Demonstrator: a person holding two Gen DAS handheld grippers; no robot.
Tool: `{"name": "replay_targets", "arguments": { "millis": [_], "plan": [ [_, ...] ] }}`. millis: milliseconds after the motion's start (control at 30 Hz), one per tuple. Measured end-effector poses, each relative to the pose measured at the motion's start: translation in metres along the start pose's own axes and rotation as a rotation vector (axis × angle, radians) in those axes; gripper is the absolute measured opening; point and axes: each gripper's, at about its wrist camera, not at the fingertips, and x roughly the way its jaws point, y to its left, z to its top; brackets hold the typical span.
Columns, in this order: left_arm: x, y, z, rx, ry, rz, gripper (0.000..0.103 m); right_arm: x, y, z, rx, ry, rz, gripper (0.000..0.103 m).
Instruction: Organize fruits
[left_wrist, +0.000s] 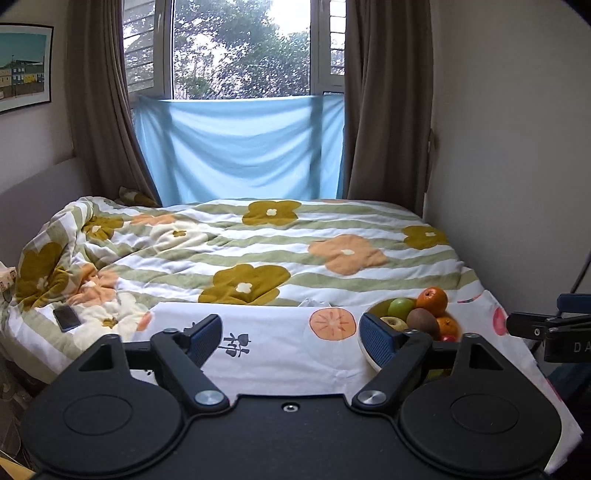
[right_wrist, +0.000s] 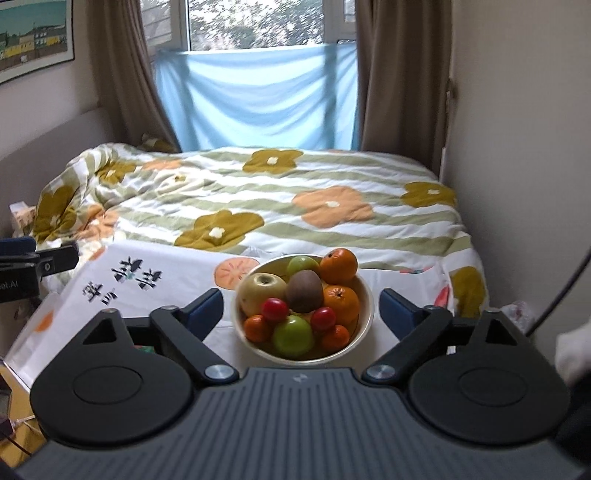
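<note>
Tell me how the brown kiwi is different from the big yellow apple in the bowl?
The kiwi is brown, dull and egg-shaped; the yellow apple is pale, shiny and rounder. The apple looks bigger and shows a stem dimple on top; the kiwi shows none. The kiwi sits mid-pile; the apple sits at the left rim. Both rest in the white bowl, side by side.

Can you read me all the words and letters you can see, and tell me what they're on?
"D A", cut off: black clamp.
"...et.AI", cut off: other black clamp.
Black brush characters: white cloth; I can't read them surely.
Framed picture: no readable words.
</note>
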Motion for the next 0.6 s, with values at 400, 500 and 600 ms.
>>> {"name": "replay_targets", "arguments": {
  "millis": [400, 500, 600],
  "plan": [
    [-0.04, 0.027, -0.032, 0.014, 0.018, 0.029, 0.103, -0.04, 0.05, -0.036, 0.018, 0.028, -0.096, 0.103],
    [-0.041, 0.03, -0.037, 0.026, 0.033, 0.038, 0.103, -0.043, 0.055, -0.039, 0.014, 0.04, -0.112, 0.103],
    [-0.042, 0.031, -0.04, 0.039, 0.03, 0.044, 0.103, -0.045, 0.059, -0.042, 0.018, 0.045, -0.12, 0.103]
  ]
}}
